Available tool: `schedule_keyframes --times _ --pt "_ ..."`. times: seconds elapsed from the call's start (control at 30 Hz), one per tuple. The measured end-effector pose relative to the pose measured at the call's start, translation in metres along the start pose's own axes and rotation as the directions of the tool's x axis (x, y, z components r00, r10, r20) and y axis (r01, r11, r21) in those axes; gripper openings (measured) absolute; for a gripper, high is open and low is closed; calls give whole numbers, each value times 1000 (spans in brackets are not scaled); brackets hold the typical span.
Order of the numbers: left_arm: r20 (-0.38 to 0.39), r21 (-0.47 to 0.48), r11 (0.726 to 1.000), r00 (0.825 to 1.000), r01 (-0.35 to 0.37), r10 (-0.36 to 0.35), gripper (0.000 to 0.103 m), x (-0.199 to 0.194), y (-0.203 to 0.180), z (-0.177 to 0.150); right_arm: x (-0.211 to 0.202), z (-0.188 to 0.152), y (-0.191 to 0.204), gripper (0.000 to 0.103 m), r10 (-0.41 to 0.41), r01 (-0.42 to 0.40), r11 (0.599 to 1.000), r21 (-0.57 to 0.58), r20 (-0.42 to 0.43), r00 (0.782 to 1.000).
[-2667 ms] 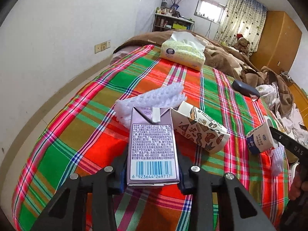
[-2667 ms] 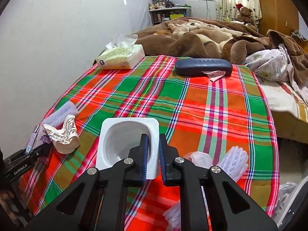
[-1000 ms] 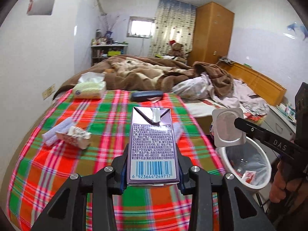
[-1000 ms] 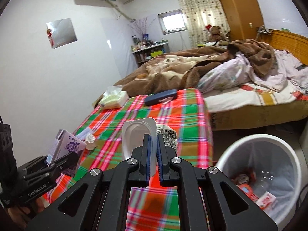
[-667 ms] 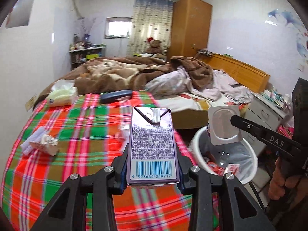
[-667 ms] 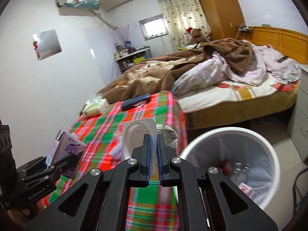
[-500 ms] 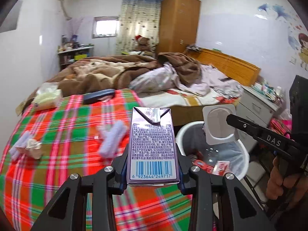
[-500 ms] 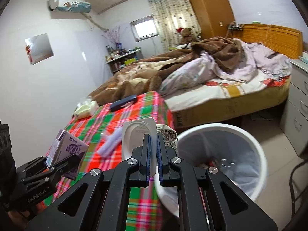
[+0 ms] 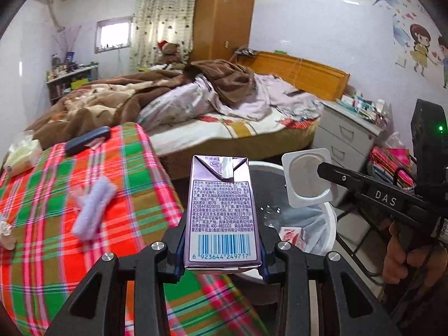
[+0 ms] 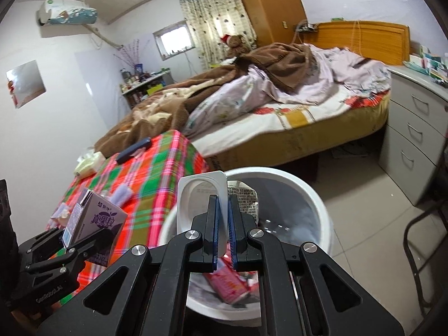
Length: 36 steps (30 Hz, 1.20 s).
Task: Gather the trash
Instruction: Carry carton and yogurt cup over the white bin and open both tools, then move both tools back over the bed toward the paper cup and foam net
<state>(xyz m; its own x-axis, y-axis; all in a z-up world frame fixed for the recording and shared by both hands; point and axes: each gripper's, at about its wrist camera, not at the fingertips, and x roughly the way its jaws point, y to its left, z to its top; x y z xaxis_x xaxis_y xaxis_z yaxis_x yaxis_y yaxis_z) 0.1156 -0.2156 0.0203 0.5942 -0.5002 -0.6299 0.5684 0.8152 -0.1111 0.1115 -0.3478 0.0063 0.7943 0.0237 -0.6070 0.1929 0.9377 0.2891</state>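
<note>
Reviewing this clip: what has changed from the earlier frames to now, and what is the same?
Both tongs have swung away from the plaid bedspread toward the white bin. The right tongs now hold the white cup over the bin's mouth; the left tongs bring the purple carton to its rim. Unchanged: both grips, nothing released; the foam sleeve remains on the bedspread.

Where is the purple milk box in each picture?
Left wrist view: the purple milk box stands upright in the bottom middle, clamped in the left gripper, barcode facing the camera.
Right wrist view: the same box is at the lower left, tilted, over the plaid cloth's edge.
Shared landmark: the white trash bin, right of the box in both views.
</note>
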Motion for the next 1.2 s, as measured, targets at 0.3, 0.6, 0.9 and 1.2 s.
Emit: schedule_keyframes --times 0.3,0.6,0.9,1.2 --pt "-73 38 998 997 43 -41 39 45 -23 -1 18 -8 -23 7 -73 75 997 21 -78 994" --pt "-113 31 997 992 66 -63 50 65 -29 -5 24 -12 -31 7 -92 95 995 16 -118 989" --pt "-96 -5 998 994 58 -58 57 58 -16 -4 21 -11 -29 47 -84 87 996 17 -111 990" --pt "-61 -23 1000 998 22 -23 57 38 -2 -4 17 -9 -15 47 -67 68 998 11 -88 994"
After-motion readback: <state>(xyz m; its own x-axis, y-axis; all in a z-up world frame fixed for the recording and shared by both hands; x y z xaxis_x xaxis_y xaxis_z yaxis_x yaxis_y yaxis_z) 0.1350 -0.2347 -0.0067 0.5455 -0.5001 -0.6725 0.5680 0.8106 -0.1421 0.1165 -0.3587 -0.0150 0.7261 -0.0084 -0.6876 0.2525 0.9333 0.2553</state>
